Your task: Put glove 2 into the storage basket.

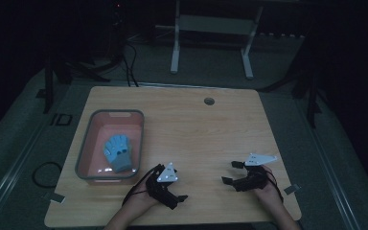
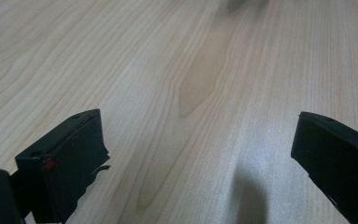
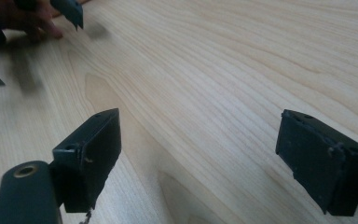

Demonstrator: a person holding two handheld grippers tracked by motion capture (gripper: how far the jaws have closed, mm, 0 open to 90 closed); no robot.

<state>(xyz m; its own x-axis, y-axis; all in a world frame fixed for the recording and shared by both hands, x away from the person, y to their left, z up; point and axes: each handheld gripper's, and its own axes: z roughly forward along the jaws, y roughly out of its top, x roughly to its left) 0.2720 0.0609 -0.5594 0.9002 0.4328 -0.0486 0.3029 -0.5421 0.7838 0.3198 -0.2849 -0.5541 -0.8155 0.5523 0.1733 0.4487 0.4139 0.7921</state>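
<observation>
We logged: blue fabric glove (image 1: 117,152) in pink plastic bin (image 1: 86,139), left of left gripper (image 1: 182,197), nearer; right gripper (image 1: 230,172) farther; both jaws spread, empty.

The right gripper (image 3: 198,154) has its two black jaws far apart, with nothing between them. Under them is the wooden table (image 3: 242,70). Far off at the table's top left corner, a hand (image 3: 23,18) holds the other gripper (image 3: 70,10).

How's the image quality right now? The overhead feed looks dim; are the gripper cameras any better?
High view: dim and underexposed, though the blue glove in the bin stays readable. Left gripper view: bright table, sharp grain, far edge soft. Right gripper view: bright too, the left gripper at top left blurred.
</observation>
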